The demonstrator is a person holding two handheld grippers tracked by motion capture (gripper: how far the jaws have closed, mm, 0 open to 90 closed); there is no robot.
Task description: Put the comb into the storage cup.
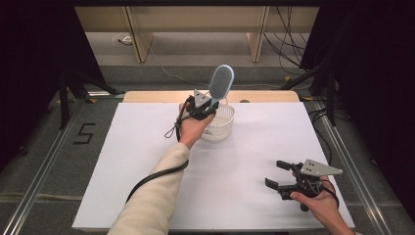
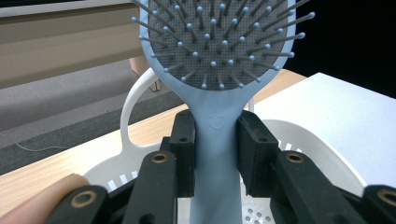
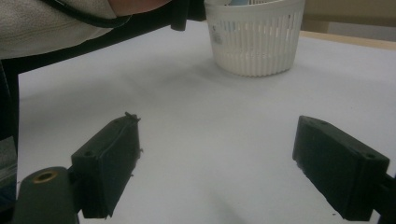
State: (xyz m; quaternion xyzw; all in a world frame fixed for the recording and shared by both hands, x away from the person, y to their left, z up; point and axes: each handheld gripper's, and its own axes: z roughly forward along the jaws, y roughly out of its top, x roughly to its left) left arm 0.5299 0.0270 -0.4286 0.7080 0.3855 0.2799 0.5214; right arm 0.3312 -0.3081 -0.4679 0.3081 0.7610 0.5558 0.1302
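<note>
Left gripper (image 1: 208, 108): fingers (image 2: 184, 149) clamped on the brush (image 1: 221, 83) handle, one pad each side.
Brush: upright, head up, bristles toward the person, handle reaching down into the basket (image 1: 222, 128).
Left hand: raised over the basket at the far side of the bench (image 1: 147, 147).
Right gripper (image 1: 278, 175): fingers (image 3: 112, 161) wide apart, nothing between them.
Right hand: low over the near right of the bench, fingers pointing left.

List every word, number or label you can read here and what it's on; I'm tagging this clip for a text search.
"5" - a dark mark on the grey floor left of the table, seen in the high view.
A small embossed mark on the neck of the blue hairbrush, in the left gripper view: too faint to read.
A small dark speck on the wall of the white basket, in the right gripper view: too blurred to read.
</note>
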